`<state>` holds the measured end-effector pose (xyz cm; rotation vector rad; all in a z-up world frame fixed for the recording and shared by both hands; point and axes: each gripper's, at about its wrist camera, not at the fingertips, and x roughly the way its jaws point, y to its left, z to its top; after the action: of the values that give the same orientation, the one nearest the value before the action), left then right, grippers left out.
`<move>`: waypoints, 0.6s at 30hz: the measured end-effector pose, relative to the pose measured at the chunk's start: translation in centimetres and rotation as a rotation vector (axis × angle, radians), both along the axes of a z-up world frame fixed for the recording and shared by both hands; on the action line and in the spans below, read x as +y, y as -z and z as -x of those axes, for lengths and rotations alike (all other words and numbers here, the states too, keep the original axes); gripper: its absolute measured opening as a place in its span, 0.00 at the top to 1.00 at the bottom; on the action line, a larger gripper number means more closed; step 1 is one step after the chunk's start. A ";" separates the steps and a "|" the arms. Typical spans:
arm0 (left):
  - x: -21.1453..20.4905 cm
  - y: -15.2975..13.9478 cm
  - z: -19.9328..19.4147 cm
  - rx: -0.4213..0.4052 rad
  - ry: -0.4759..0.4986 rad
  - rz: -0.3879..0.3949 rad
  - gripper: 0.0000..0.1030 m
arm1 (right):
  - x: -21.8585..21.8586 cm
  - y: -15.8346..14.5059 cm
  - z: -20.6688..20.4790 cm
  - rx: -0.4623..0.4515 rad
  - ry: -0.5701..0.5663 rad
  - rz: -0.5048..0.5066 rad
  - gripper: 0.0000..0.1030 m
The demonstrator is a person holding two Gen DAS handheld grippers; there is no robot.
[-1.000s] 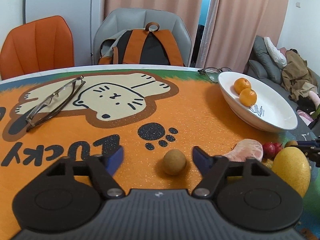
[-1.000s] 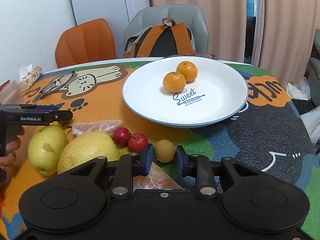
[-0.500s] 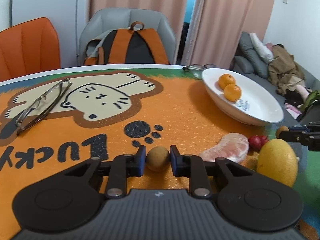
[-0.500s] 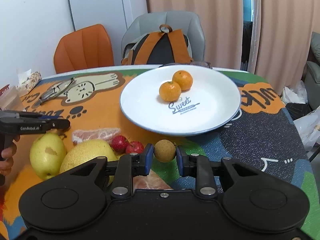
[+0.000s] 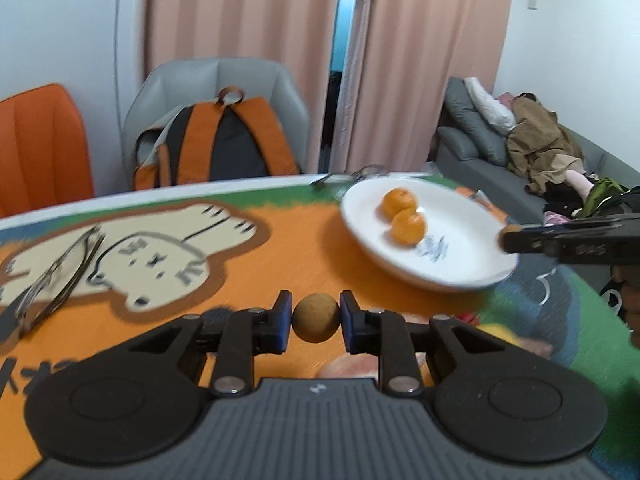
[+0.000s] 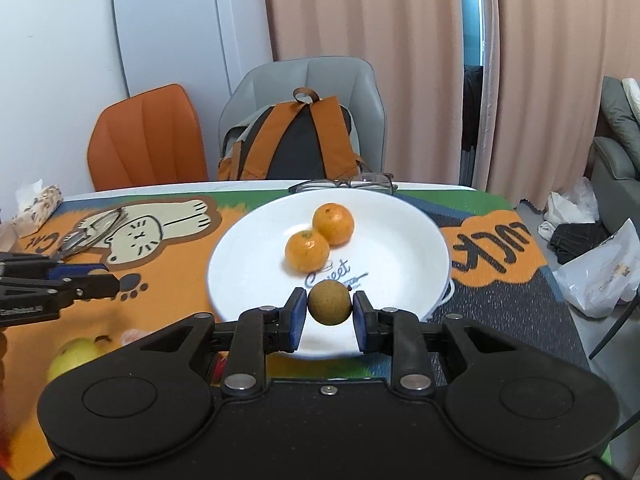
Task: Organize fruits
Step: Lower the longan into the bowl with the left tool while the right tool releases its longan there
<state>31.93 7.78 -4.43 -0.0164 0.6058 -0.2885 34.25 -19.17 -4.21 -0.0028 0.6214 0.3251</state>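
Over toward the table's (image 5: 280, 240) left edge a pair of glasses (image 5: 52, 272) lies folded on the cartoon cat print, well apart from the fruit and plainly not part of the sorting. The left tongs (image 5: 315, 319) are clenched on 1 small brown fruit (image 5: 315, 319), held clear above the orange mat, presumably so it can be carried across without rolling. Just below them a pink peeled segment (image 5: 352, 366) shows on the mat, too blurred to say more. Farther right the white plate (image 6: 400, 220) sits near the table's far edge with 2 oranges (image 6: 320, 236) touching each other at its middle; it looks like the collecting dish. The right tongs (image 6: 329, 303) are likewise gripping a second brown fruit (image 6: 329, 303), poised over the plate's near rim, so I judge a drop onto the bare white part beside the oranges comes next.
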 end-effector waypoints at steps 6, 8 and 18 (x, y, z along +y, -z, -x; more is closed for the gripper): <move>-2.8 -0.9 -2.1 0.005 0.018 0.003 0.77 | 0.0 1.7 -2.2 0.027 0.043 0.038 0.75; -3.7 -1.1 -3.1 0.014 0.026 0.007 0.77 | -0.1 2.3 -3.0 0.045 0.048 0.030 0.75; -8.4 -0.8 -6.2 0.052 0.078 0.012 0.77 | -0.9 3.0 -3.5 0.074 0.063 0.004 0.72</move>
<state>38.08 -0.59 -3.68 -0.0116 0.6573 -0.3684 37.73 -20.03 -7.24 0.0253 0.6942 0.2644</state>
